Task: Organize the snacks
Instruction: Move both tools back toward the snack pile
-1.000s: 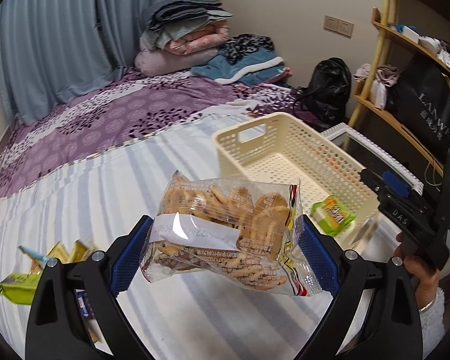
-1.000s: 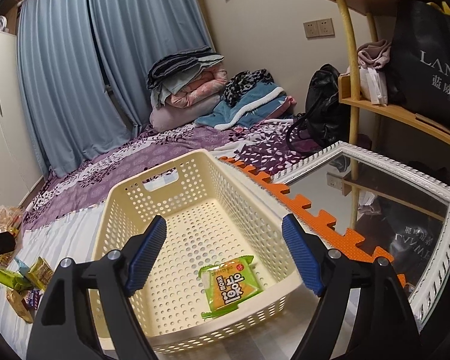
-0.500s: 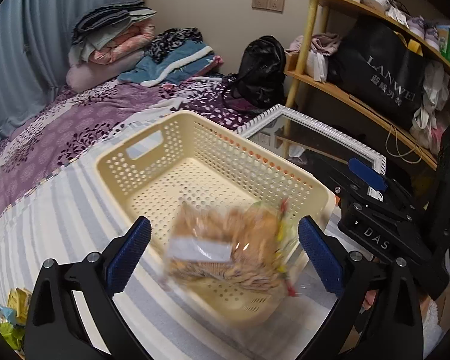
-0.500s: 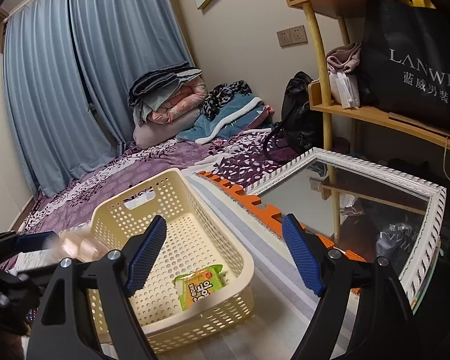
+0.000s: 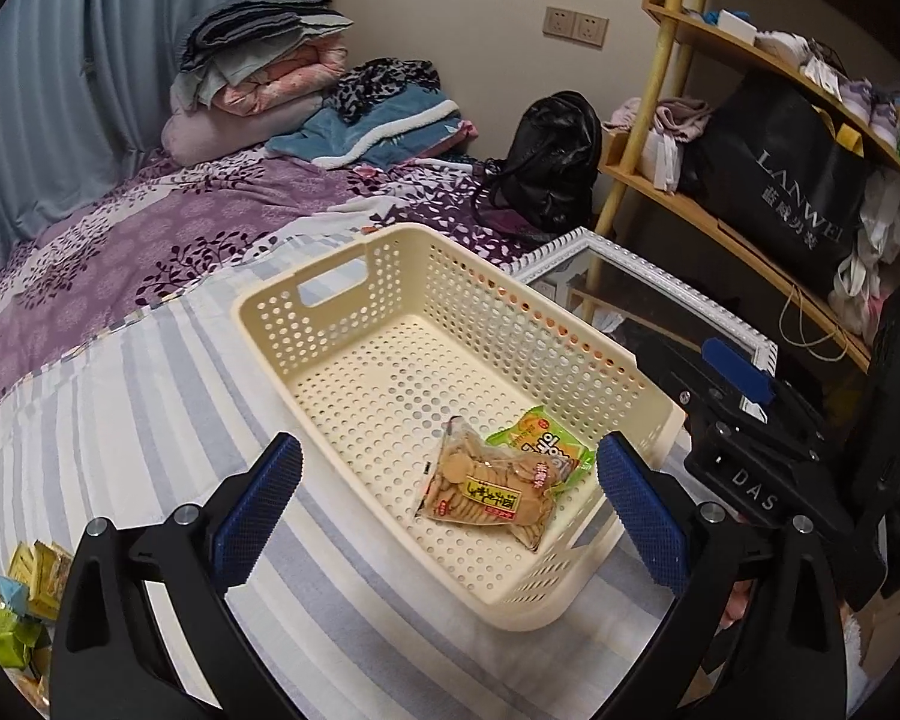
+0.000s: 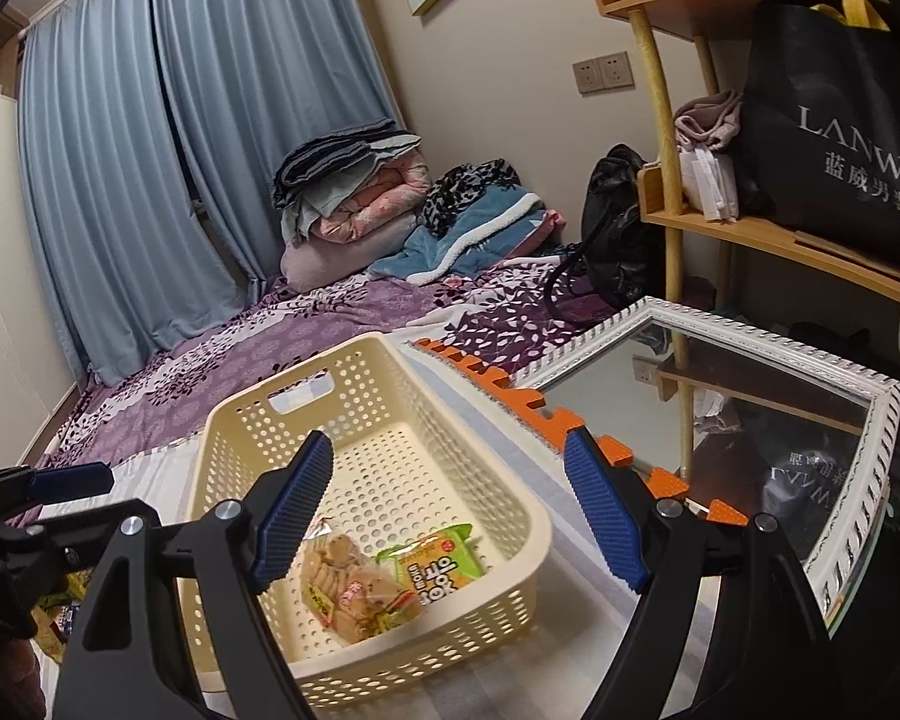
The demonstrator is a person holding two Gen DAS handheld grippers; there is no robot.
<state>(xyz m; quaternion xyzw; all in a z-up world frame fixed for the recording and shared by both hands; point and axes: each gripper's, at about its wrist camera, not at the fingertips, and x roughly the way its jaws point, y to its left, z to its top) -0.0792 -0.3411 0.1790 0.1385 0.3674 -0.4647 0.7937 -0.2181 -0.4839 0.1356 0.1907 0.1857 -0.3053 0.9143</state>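
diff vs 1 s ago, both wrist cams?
The left gripper let go of the biscuit bag: it dropped into the cream basket and now lies partly on the green snack packet. Left jaws are empty and open. Unchanged: the right gripper, open and empty; the basket's place on the bed; the snack pile.

Cream perforated basket [image 5: 576,354] on grey-striped sheet [image 5: 120,420]; green snack packet [image 5: 537,435] at two o'clock from tan biscuit bag [image 5: 486,492]
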